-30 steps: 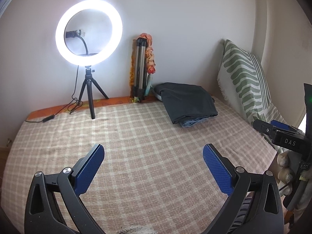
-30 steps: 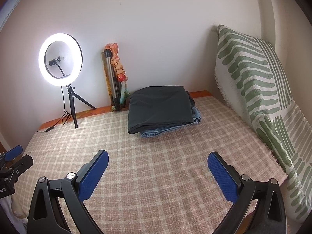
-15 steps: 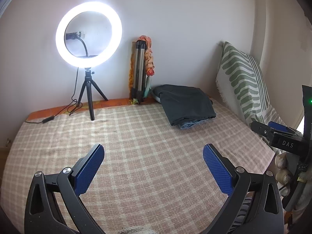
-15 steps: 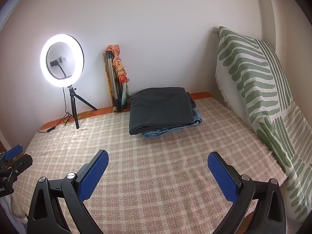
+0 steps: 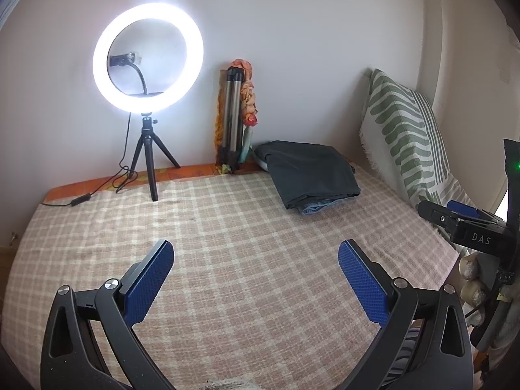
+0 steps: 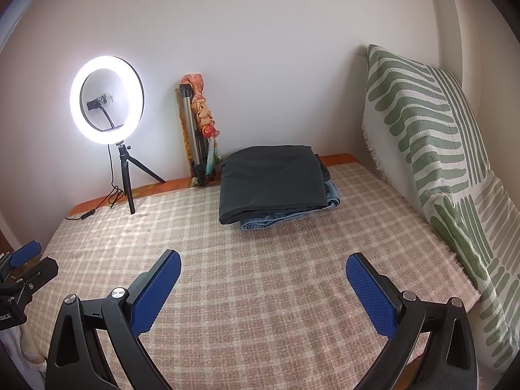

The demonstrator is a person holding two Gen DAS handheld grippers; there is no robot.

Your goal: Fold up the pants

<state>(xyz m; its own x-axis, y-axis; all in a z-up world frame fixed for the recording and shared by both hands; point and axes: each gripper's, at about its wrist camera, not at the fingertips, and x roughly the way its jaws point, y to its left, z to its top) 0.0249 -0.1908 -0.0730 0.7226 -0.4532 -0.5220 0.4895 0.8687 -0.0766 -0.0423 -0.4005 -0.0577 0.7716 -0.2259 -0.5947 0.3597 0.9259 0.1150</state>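
Folded dark grey pants (image 5: 310, 172) lie stacked on folded blue jeans (image 5: 313, 207) at the far side of the checked bed cover (image 5: 247, 260), near the wall. The stack also shows in the right wrist view, dark pants (image 6: 271, 183) over jeans (image 6: 289, 219). My left gripper (image 5: 255, 261) is open and empty, held above the near part of the bed, well short of the stack. My right gripper (image 6: 263, 269) is open and empty, likewise above the near part of the bed. Each gripper shows at the edge of the other's view.
A lit ring light on a small tripod (image 5: 148, 65) stands at the back left with its cable on the bed. A folded tripod with an orange cloth (image 5: 237, 113) leans on the wall. A green-striped pillow (image 6: 432, 149) lines the right side.
Both grippers have drawn back and risen slightly from the stack, so the pants look a little smaller. The jaws stay open. The pants have not moved.
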